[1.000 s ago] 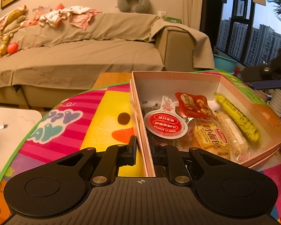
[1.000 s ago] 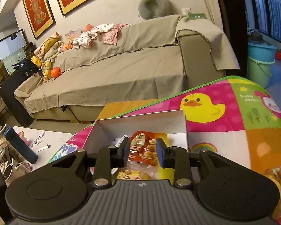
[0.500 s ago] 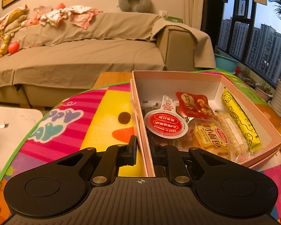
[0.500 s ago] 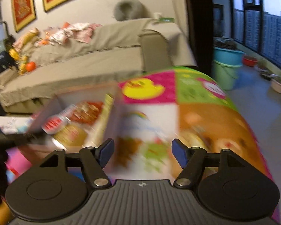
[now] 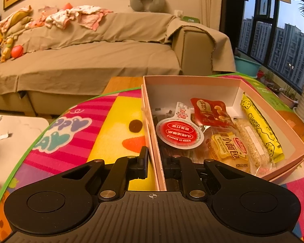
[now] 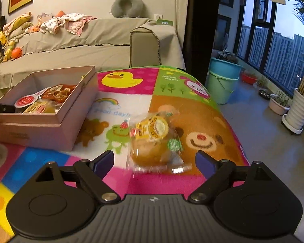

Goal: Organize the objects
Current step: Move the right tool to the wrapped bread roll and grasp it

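A pink open box [image 5: 273, 119] sits on the colourful play mat and holds several snack packs: a round red-lidded cup [image 5: 179, 133], a red nut pack [image 5: 209, 111], a yellow stick pack [image 5: 261, 127] and a small bread pack [image 5: 231, 149]. My left gripper [image 5: 155, 163] is shut on the box's near left wall. The box also shows at the left of the right wrist view [image 6: 50, 113]. My right gripper [image 6: 155, 161] is open and empty, just short of a wrapped bread bun [image 6: 154, 139] lying on the mat.
The play mat [image 6: 202, 121] covers a table that ends at the right, with floor, blue buckets [image 6: 223, 79] and plant pots beyond. A tan sofa [image 5: 91, 56] with clothes stands behind. A low white table [image 5: 14, 137] is at the left.
My right gripper has left the box, swung right and opened wide, and now faces the wrapped bun. The left gripper has kept its hold on the box wall.
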`<state>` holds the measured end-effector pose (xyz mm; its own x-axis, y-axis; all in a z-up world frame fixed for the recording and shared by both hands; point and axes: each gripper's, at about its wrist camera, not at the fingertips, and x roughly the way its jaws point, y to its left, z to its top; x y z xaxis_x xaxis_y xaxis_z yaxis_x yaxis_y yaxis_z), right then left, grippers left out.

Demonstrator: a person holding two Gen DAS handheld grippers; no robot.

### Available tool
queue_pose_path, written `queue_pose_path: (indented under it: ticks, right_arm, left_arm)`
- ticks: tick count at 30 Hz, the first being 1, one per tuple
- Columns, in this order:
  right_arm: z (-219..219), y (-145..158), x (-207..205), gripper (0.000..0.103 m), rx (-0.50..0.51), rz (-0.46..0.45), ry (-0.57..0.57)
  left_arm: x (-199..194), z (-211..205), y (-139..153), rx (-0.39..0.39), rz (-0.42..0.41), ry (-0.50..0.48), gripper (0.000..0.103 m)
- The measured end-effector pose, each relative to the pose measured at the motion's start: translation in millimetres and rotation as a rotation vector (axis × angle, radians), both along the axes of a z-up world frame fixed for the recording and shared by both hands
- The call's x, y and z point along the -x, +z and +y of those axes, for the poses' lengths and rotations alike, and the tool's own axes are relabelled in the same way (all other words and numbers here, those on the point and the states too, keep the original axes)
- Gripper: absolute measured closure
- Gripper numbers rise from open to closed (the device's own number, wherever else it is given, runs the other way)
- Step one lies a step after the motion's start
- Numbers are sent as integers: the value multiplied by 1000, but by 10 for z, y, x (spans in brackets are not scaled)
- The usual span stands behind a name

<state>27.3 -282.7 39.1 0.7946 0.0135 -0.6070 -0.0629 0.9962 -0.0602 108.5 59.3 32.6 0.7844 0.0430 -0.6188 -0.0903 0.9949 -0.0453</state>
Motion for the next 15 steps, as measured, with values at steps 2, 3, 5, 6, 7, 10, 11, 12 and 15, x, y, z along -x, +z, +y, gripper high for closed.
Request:
queue_pose_path:
  ticks: [2, 3, 5, 6, 7, 10, 11, 12, 15]
  right_arm:
    - [45, -28, -129, 15, 11, 2, 11]
    - [67, -46, -194, 15, 18, 6, 16]
    - [116, -99, -342, 14, 34, 19, 23]
    - [139, -126, -400, 14, 46, 27, 27]
    - [167, -153, -449, 14, 60, 36, 29]
    - [249, -175, -470, 29, 84, 50, 44]
    - [269, -170, -460, 37, 86, 55, 53]
    - [275, -166, -440, 38, 82, 58, 61]
    - [294, -156, -364, 41, 80, 52, 75]
  left_arm:
    - [0, 0, 0, 0, 0, 0, 90]
    - [1, -1, 0, 0, 0, 0, 90]
    - [1, -1, 1, -1, 0, -1, 89]
    - [0, -1, 1, 0, 0, -1, 89]
    - [0, -1, 1, 0, 0, 0, 89]
    - [0, -1, 1, 0, 0, 1, 89]
    - [-2, -3, 5, 0, 0, 1, 89]
    - [-2, -3, 5, 0, 0, 1, 89]
    - [-2, -3, 6, 1, 0, 1, 89]
